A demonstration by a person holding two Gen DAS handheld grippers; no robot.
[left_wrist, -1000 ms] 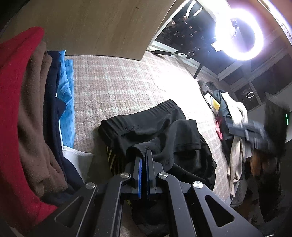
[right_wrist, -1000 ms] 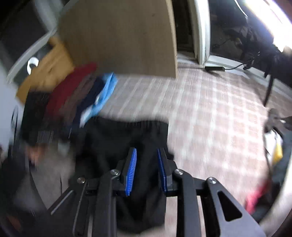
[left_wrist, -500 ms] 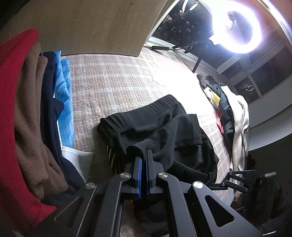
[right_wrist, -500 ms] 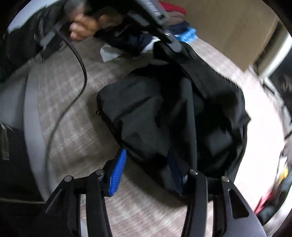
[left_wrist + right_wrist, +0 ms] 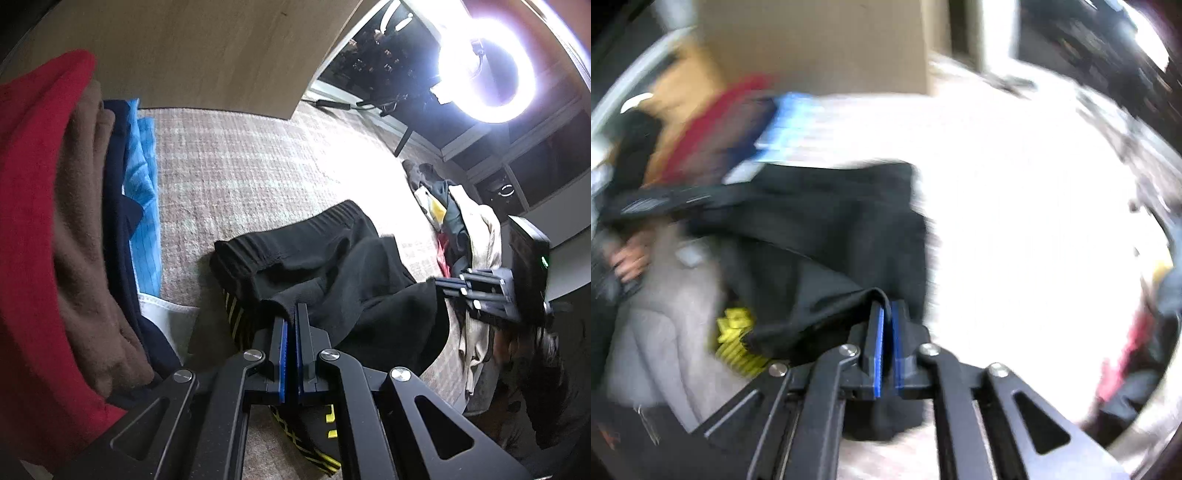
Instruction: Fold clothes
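Right claw (image 5: 885,317) was wide, now pinches shorts (image 5: 332,266) edge. Left claw (image 5: 291,321) still pinches hem just ahead. Both corners held: fold can go.

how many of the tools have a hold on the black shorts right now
2. The left tool pinches a hem of the black shorts nearest its camera; the right tool pinches another edge, on the far side.

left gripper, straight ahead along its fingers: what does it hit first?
The left gripper is already shut on a hem of the black shorts, so more of that garment, bunched right ahead, comes first. Past it lies bare plaid bedcover, then the wooden board. Depth is hard to judge in the fisheye view.
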